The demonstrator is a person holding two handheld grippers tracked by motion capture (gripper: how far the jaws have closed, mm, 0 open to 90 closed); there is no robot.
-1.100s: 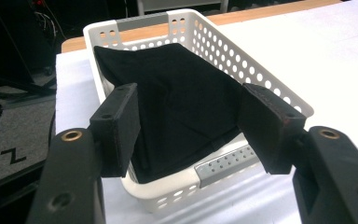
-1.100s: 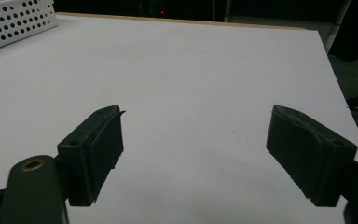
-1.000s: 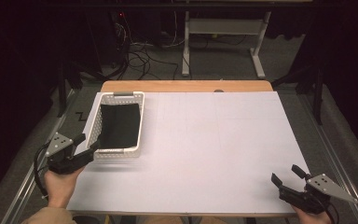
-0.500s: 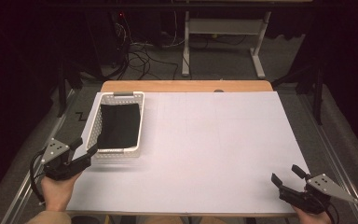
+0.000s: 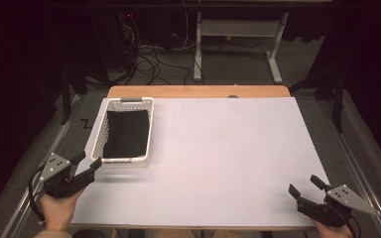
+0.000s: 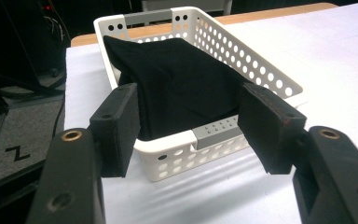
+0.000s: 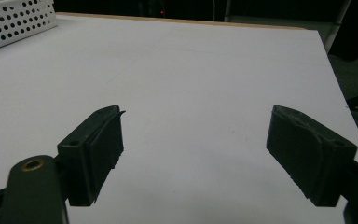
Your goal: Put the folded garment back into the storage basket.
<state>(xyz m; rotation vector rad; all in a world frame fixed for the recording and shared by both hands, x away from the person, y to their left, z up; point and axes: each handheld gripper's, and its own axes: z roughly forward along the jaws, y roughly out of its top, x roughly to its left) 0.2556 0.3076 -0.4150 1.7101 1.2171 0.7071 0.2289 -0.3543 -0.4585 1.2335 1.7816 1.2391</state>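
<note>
So the left tool has backed off toward the near left corner of the bench since a second ago, jaws wide apart and holding nothing, and it's now just short of the white basket instead of at its near end. The right tool hasn't budged at the near right corner, also wide open and empty. The black cloth sits in the basket at the far left, and its lower folds are hidden behind the basket wall.
</note>
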